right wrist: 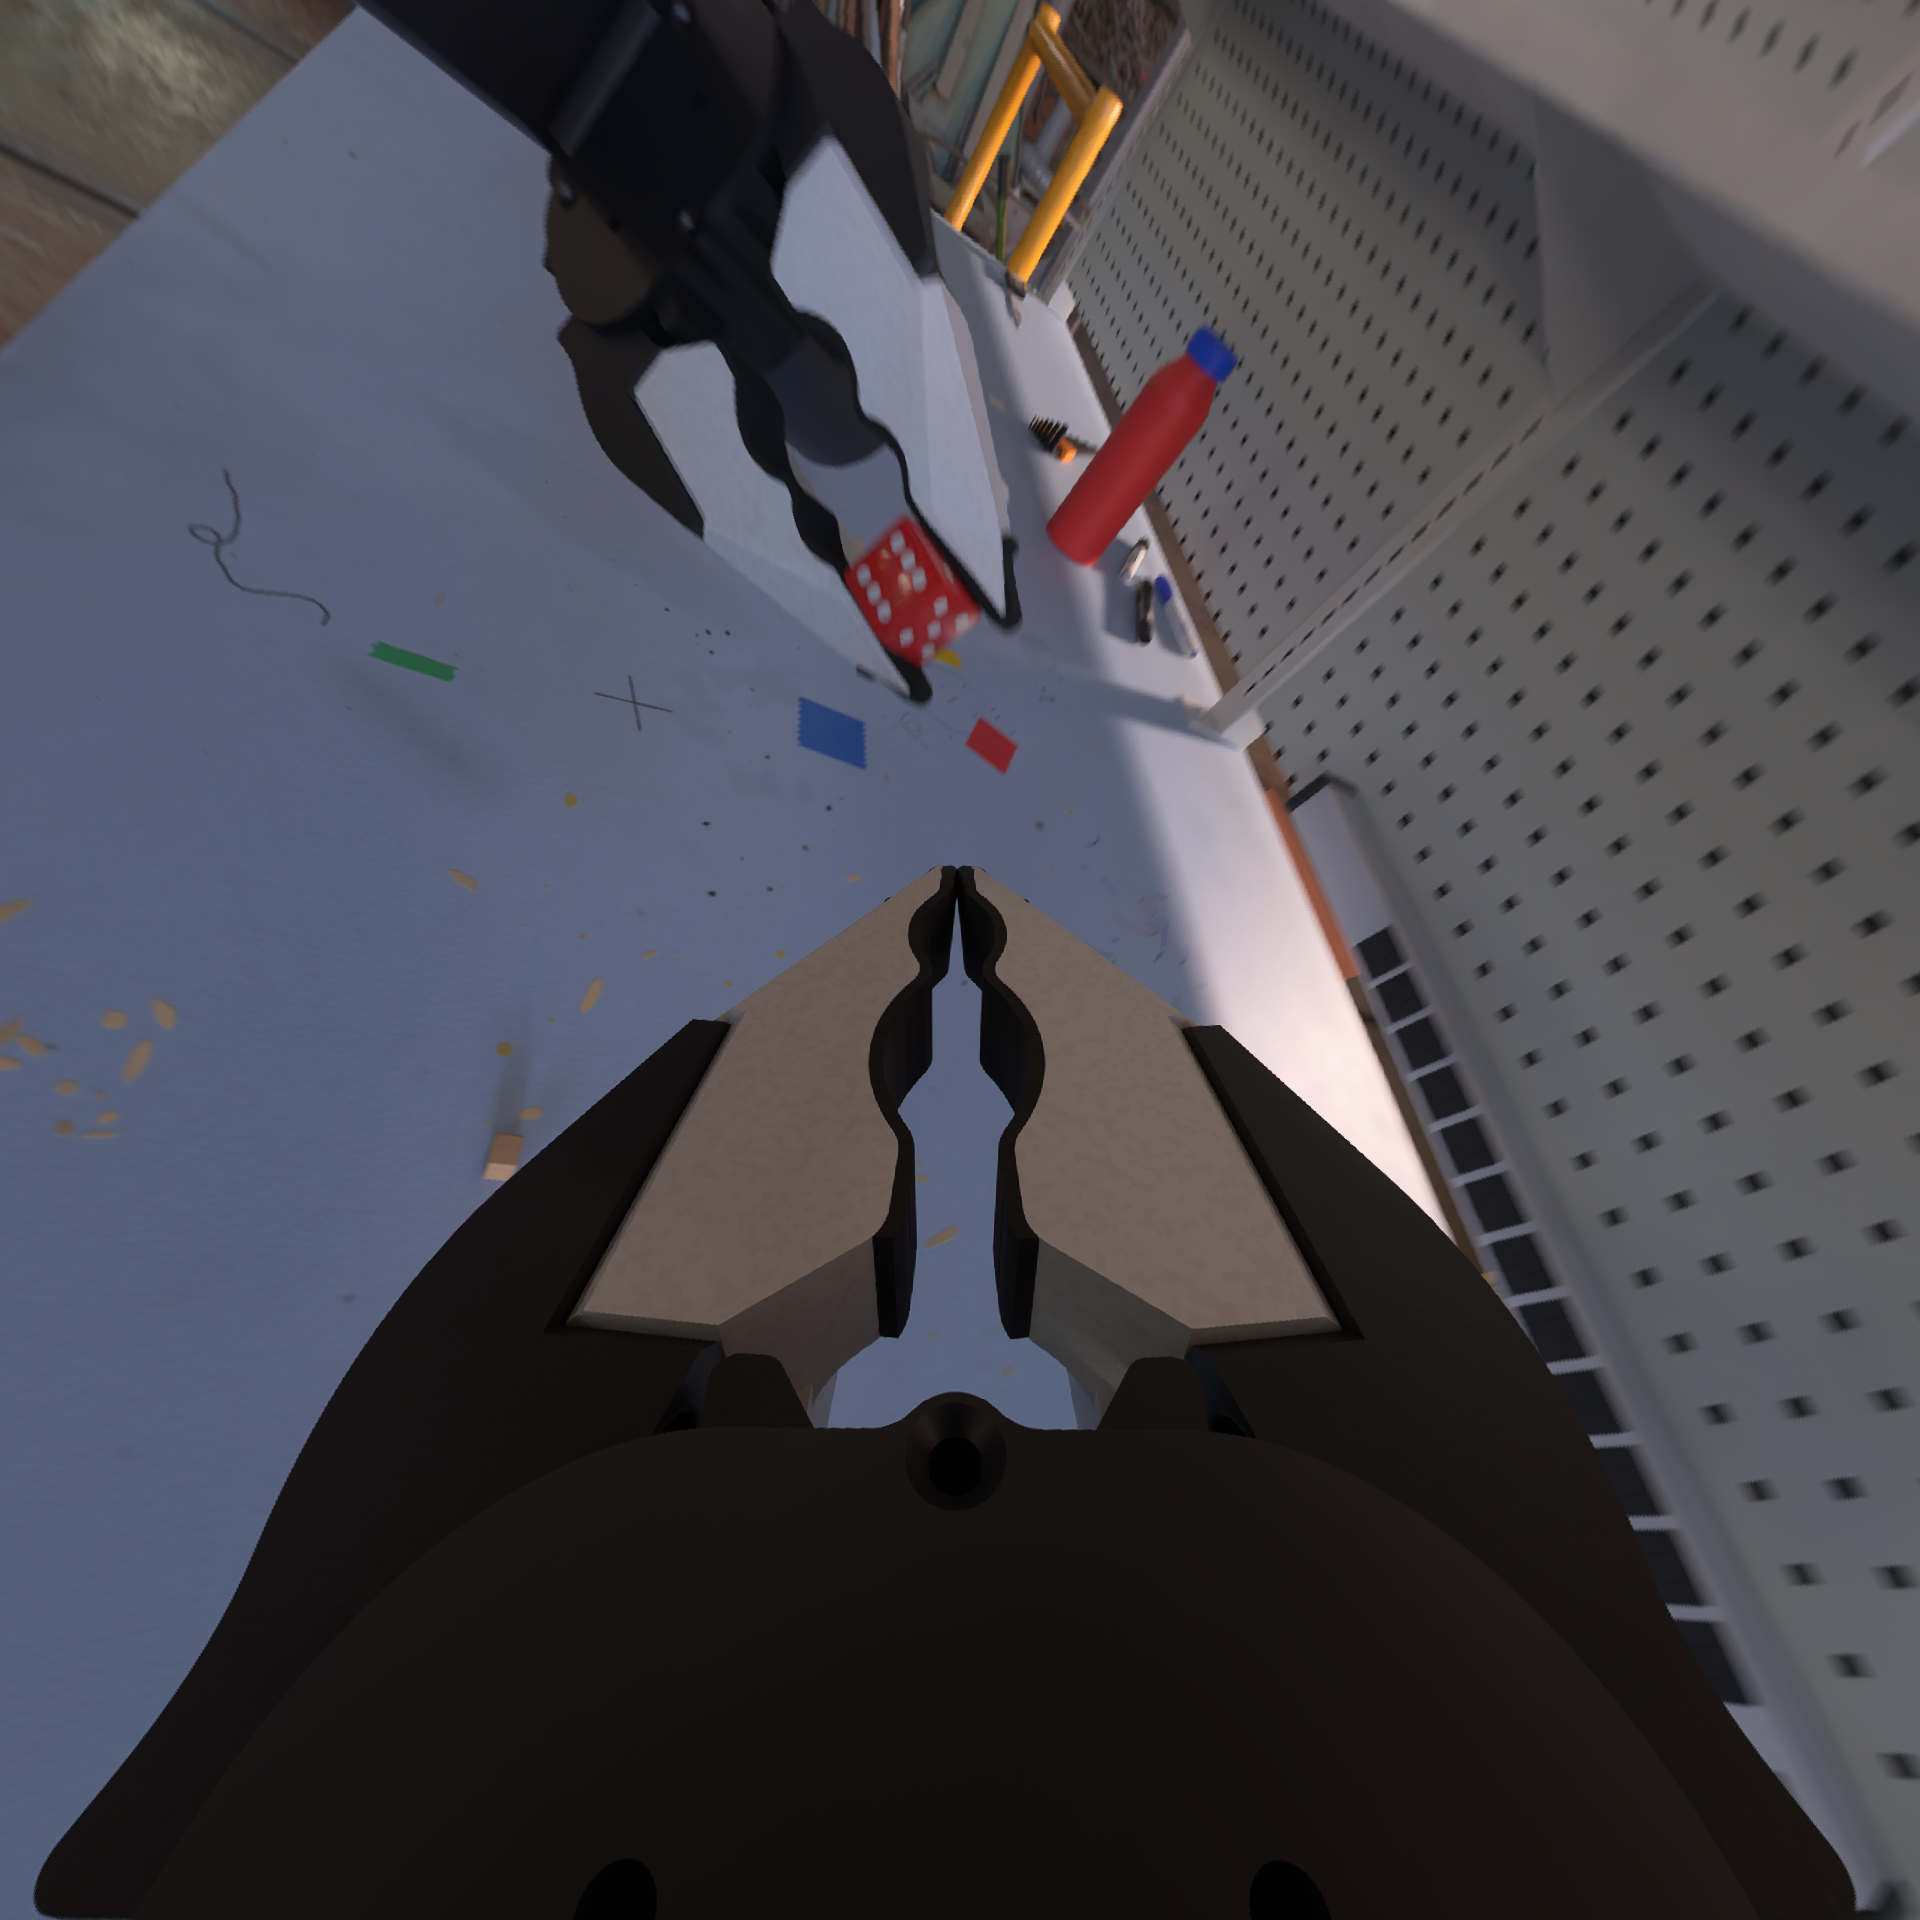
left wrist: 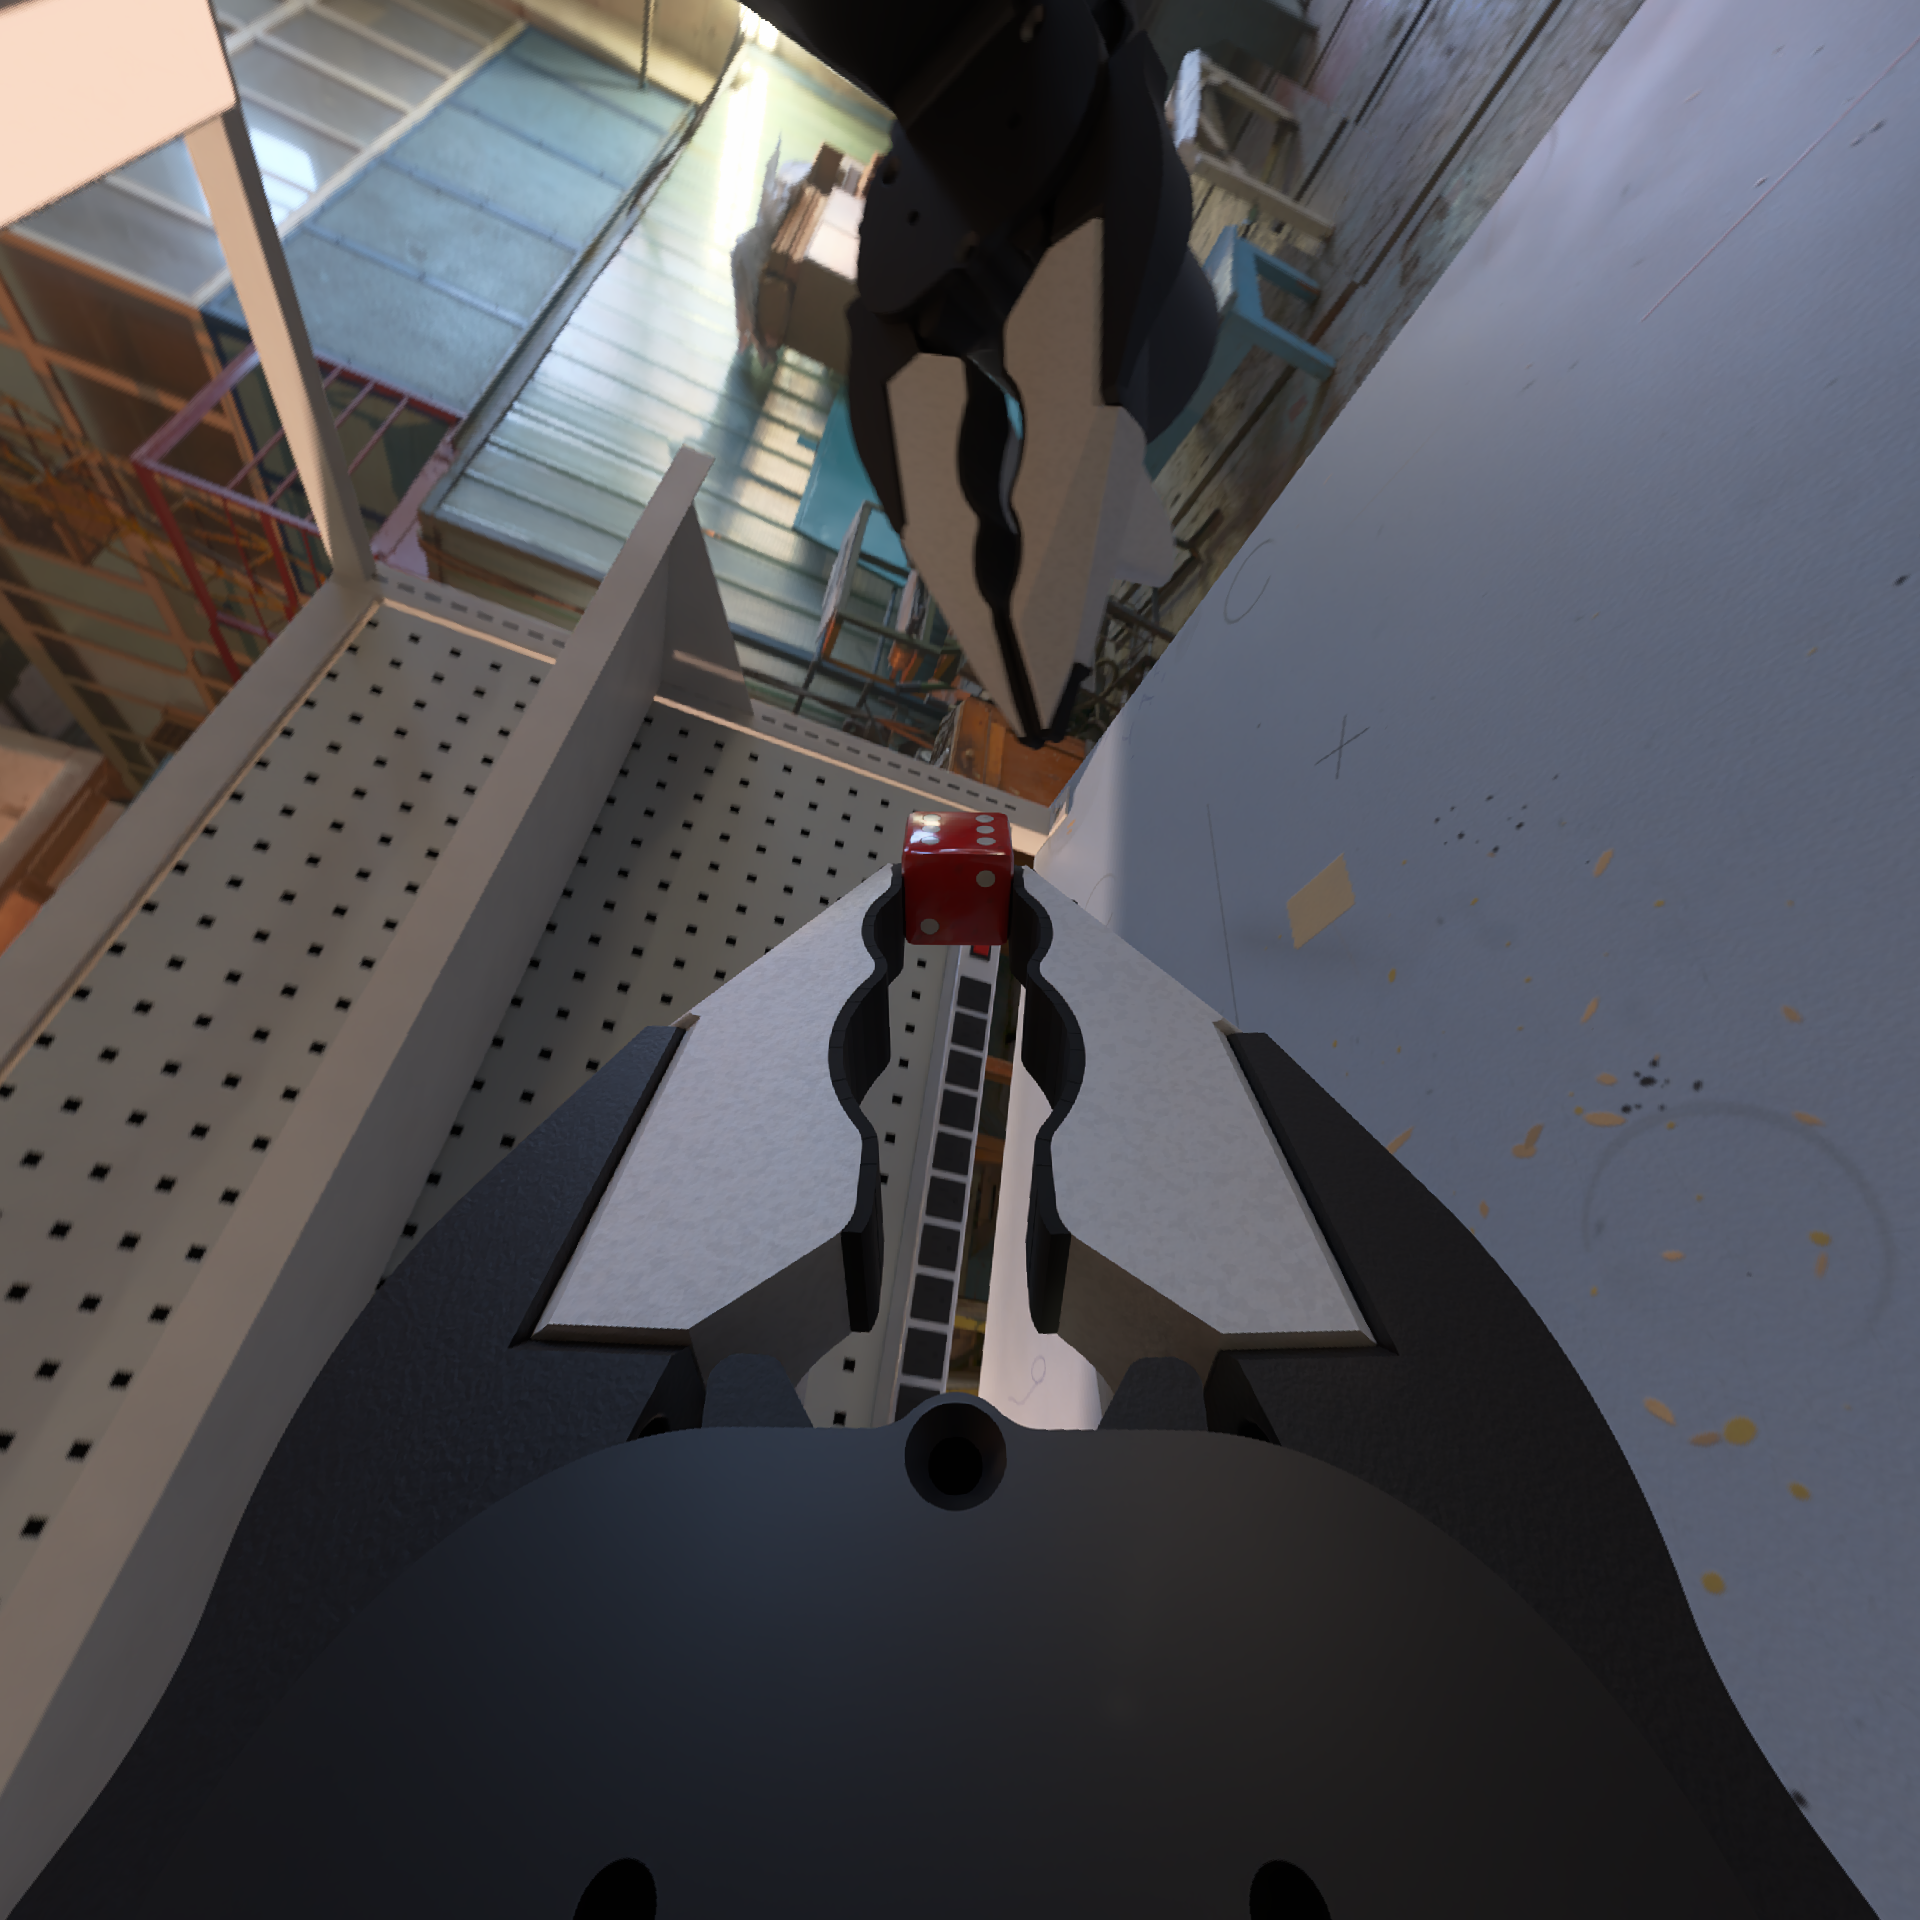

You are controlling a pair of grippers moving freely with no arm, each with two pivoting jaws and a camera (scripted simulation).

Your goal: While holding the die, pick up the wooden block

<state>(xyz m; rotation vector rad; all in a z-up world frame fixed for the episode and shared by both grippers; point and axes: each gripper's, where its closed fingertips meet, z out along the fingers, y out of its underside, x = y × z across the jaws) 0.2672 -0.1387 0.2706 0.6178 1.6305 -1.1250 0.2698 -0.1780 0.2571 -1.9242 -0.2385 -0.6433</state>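
My left gripper (left wrist: 958, 881) is shut on a red die (left wrist: 956, 896) with white pips, pinched at the fingertips and held above the white table (left wrist: 1558, 727). The die also shows in the right wrist view (right wrist: 912, 603), between the left gripper's fingers (right wrist: 961, 649). A small tan wooden block (right wrist: 502, 1155) lies on the table, to the left of my right gripper (right wrist: 956, 878), which is shut and empty above the table. The block also shows in the left wrist view (left wrist: 1320, 899). The right gripper (left wrist: 1044, 717) hangs beyond the die there.
A red bottle with a blue cap (right wrist: 1132, 457) and some pens (right wrist: 1158, 613) lie by the white pegboard wall (right wrist: 1662, 831). Green (right wrist: 412, 662), blue (right wrist: 831, 732) and red (right wrist: 990, 745) tape patches and wood chips mark the table (right wrist: 312, 416).
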